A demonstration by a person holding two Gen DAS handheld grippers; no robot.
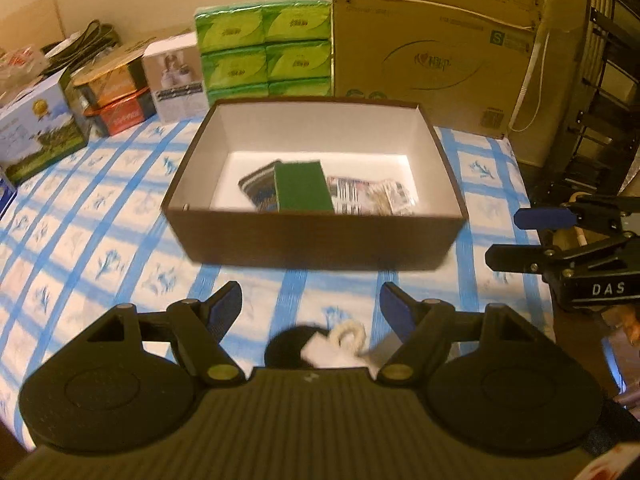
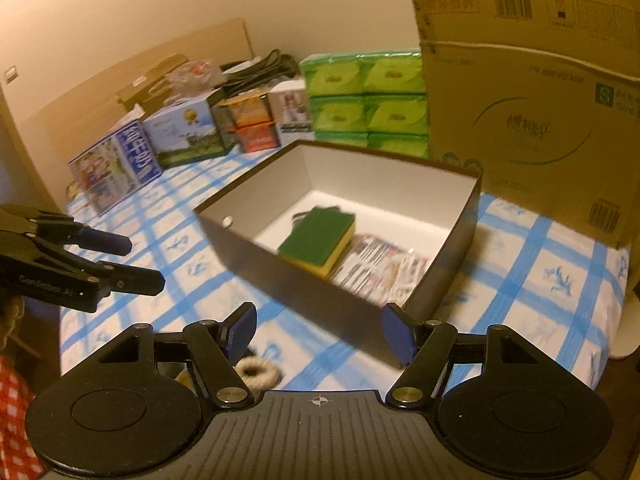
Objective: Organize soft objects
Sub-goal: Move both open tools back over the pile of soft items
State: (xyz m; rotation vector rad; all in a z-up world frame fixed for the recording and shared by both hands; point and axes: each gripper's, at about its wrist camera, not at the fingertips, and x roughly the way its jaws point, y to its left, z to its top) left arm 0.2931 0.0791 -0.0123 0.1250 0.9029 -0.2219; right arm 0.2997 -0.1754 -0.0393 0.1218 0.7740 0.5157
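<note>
Surface: blue-and-white checked cloth (image 1: 100, 208); cannot tell whether a bed or a counter lies under it.
Box: dark brown, white inside, open top (image 1: 316, 240), resting on the cloth, ahead of both tongs.
Box contents: green-topped yellow sponge (image 2: 318, 242) lying partly over a striped dark fabric piece (image 1: 256, 190); a crinkly printed packet (image 1: 370, 196) just beside the sponge, toward the box's right wall.
Left tongs: (image 1: 310, 304) released, jaws spread wide, nothing between the pads; held above the cloth on the near side of the box.
Right tongs: (image 2: 316, 330) released, jaws apart, empty; near corner of the box shows between them, untouched.
Loose items: a black-and-white soft thing with a cream loop (image 1: 320, 344) on the cloth under the left tongs, blurred.
Background: stacked green tissue packs (image 1: 266, 48), large cardboard carton (image 1: 436, 44), assorted small boxes (image 1: 112, 92) along the wall.
</note>
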